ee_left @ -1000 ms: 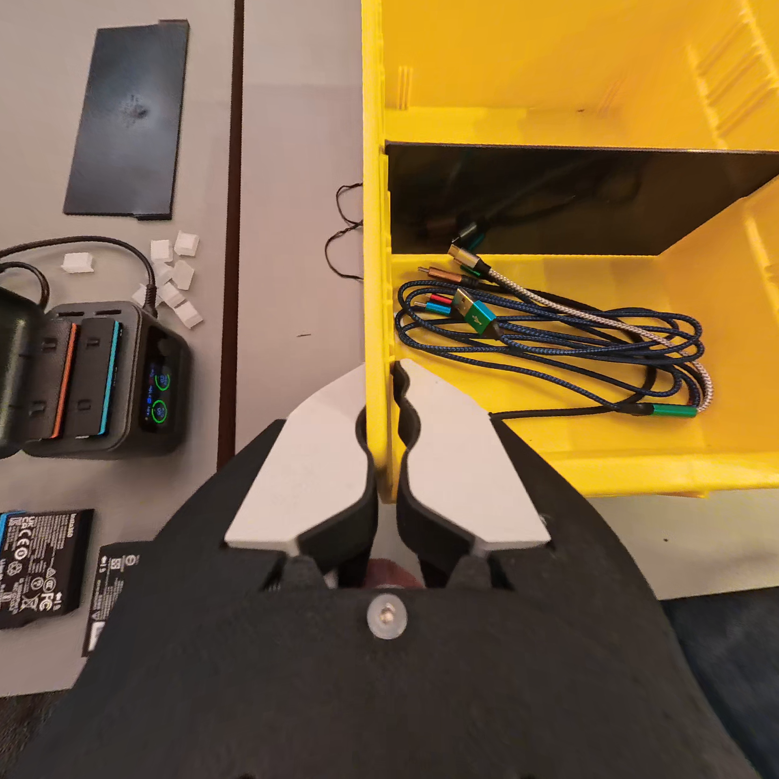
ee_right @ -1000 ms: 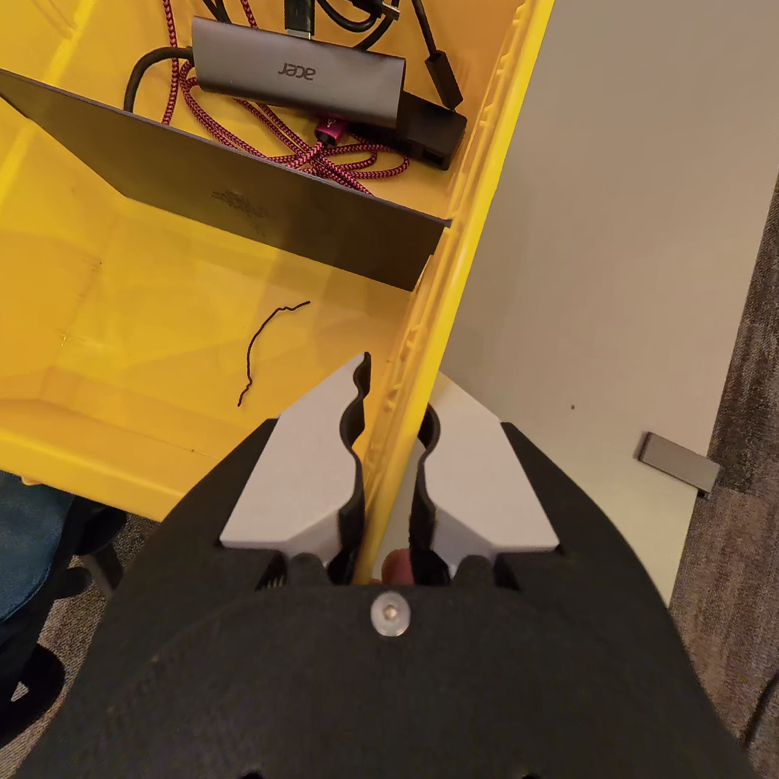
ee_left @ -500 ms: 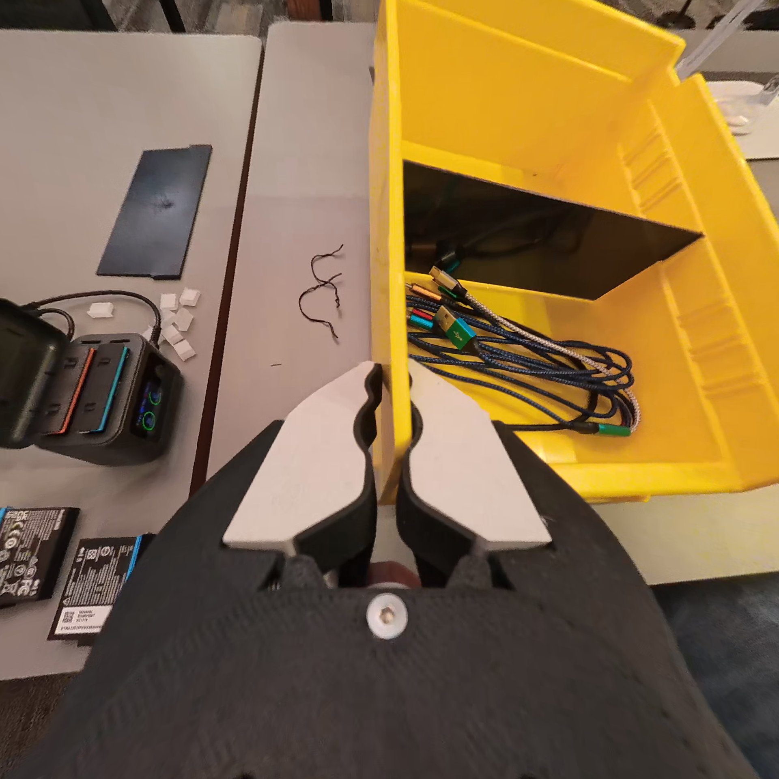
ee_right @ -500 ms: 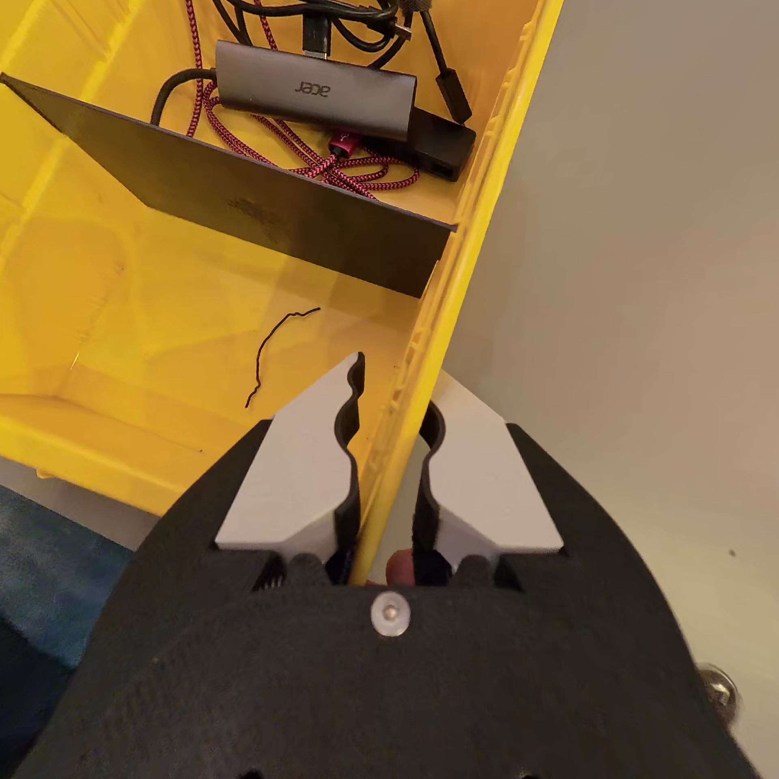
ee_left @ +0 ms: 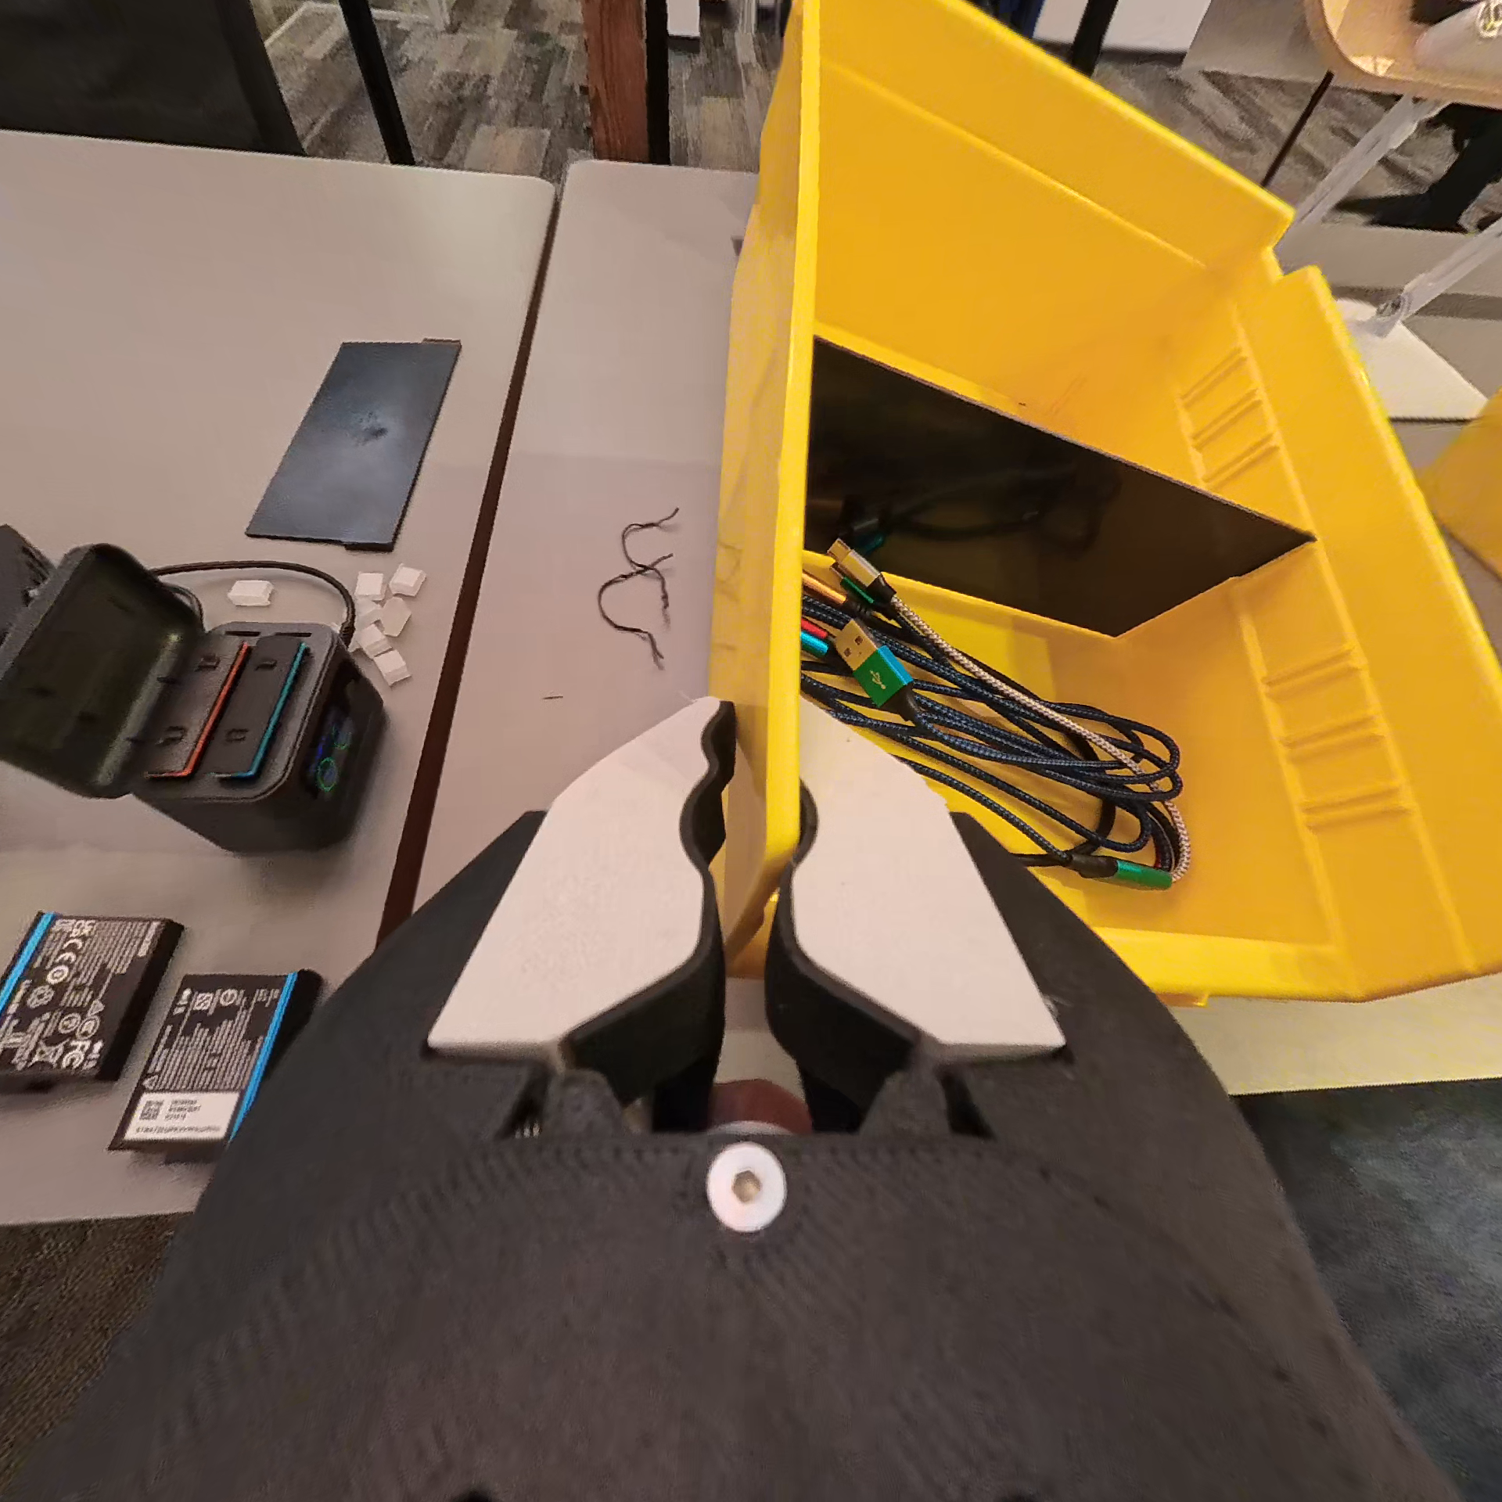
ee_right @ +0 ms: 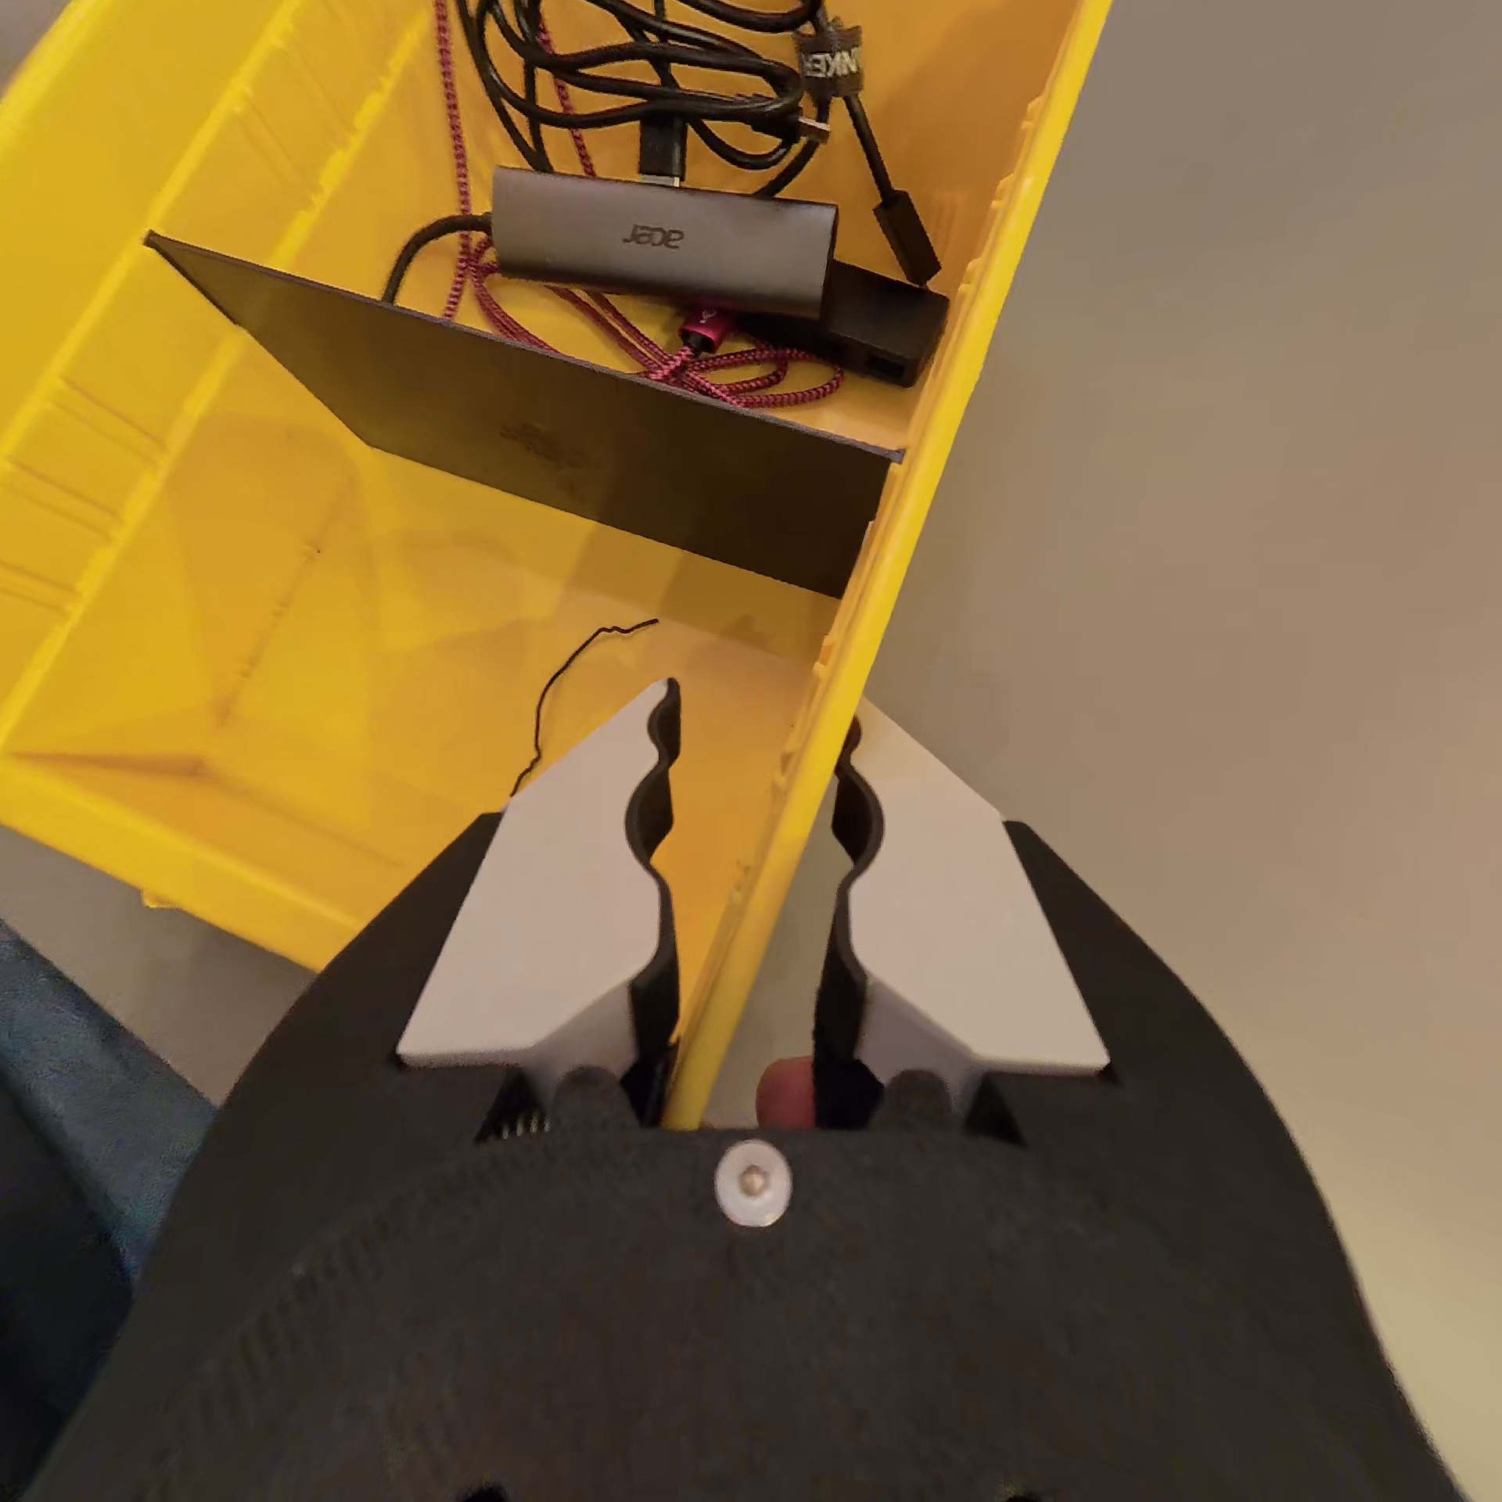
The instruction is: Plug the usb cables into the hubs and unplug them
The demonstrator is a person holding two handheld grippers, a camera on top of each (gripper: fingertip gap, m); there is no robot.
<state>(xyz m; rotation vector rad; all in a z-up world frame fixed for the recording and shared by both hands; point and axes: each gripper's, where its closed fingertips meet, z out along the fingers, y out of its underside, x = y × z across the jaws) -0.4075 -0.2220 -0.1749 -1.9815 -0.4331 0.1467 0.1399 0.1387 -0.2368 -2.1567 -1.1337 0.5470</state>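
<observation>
A yellow bin (ee_left: 1016, 244) with a black divider (ee_left: 1016, 504) sits tilted on the grey table. Its near compartment holds a coil of dark braided USB cables (ee_left: 1016, 756) with a green plug (ee_left: 874, 670). My left gripper (ee_left: 764, 756) is shut on the bin's left wall. In the right wrist view the bin (ee_right: 244, 406) shows a grey hub (ee_right: 662, 240), a red braided cable (ee_right: 731, 382) and black cables (ee_right: 650, 81) behind the divider (ee_right: 569, 455). My right gripper (ee_right: 762, 707) straddles the bin's right wall, jaws parted with a gap on the inside.
Left of the bin lie an open black charger case (ee_left: 244, 731), two flat batteries (ee_left: 73, 1000), a black plate (ee_left: 358, 439), small white pieces (ee_left: 386, 618) and black threads (ee_left: 642, 585). Another yellow bin (ee_left: 1471, 479) is at the far right. A loose thread (ee_right: 585, 666) lies in the bin. Across from one pair of fingers to the other is roughly 65 centimeters.
Both views have drawn back and tilted, so more of the bin and room shows. My right gripper's jaws have widened around the right wall. My left gripper stays clamped.
</observation>
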